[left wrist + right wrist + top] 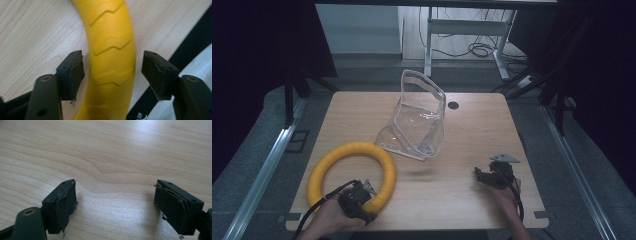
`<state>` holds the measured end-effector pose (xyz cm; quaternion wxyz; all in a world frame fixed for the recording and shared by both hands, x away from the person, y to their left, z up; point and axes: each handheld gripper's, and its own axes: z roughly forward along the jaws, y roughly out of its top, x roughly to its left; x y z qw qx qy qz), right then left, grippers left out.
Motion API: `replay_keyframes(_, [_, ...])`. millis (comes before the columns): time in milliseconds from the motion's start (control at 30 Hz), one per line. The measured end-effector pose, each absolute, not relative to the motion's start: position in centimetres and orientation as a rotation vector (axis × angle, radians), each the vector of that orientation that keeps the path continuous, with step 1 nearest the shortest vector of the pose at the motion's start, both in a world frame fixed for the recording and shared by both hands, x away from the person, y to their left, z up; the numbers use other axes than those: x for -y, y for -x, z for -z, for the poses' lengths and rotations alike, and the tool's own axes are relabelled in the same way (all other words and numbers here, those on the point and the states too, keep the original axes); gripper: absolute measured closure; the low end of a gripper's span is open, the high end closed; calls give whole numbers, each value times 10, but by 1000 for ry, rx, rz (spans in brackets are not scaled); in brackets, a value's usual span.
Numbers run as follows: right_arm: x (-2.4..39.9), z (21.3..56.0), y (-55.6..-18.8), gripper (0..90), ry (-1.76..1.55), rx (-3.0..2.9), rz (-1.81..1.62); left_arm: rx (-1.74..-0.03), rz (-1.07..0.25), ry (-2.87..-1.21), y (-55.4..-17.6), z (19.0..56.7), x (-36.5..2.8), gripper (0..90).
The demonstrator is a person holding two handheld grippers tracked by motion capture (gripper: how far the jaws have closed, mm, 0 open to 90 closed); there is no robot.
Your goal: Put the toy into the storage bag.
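Across the frame's middle, tabletop (472, 130): bare pale wood fills your high view, leaving you room to work.
Clear plastic bag (419, 122): it stands above centre, mouth gaping upward, probably propped open so something can drop in.
Yellow ring (351, 172): it lies flat at lower left, its near rim close to the table edge, within easy reach of your left hand.
Left gripper (368, 187): your jaws straddle the ring's (112, 50) ribbed tube, spread wider than it, with a gap at each pad; nothing is clamped yet.
Right gripper (482, 176): at lower right you hold it low over bare wood (112, 157), jaws wide apart (113, 205), holding nothing.
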<state>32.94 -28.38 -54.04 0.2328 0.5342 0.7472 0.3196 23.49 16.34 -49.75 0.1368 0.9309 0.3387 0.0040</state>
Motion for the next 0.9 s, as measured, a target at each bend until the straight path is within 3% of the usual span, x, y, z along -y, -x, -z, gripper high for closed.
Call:
replay_keyframes(200, [284, 540, -329, 183, -1468, -2052, -878, -1013, -27, -2741, -237, 503, -159, 426])
replay_keyframes(267, [284, 540, -329, 183, -1468, -2052, -878, -1006, -18, -2742, -236, 502, -158, 484])
replay_keyframes(400, [284, 540, -329, 183, -1468, -2052, -878, -1004, -31, -2744, -235, 502, -157, 492])
replay_keyframes(900, [284, 540, -329, 191, -1473, -2046, -876, -988, 47, -2475, -244, 461, -185, 500])
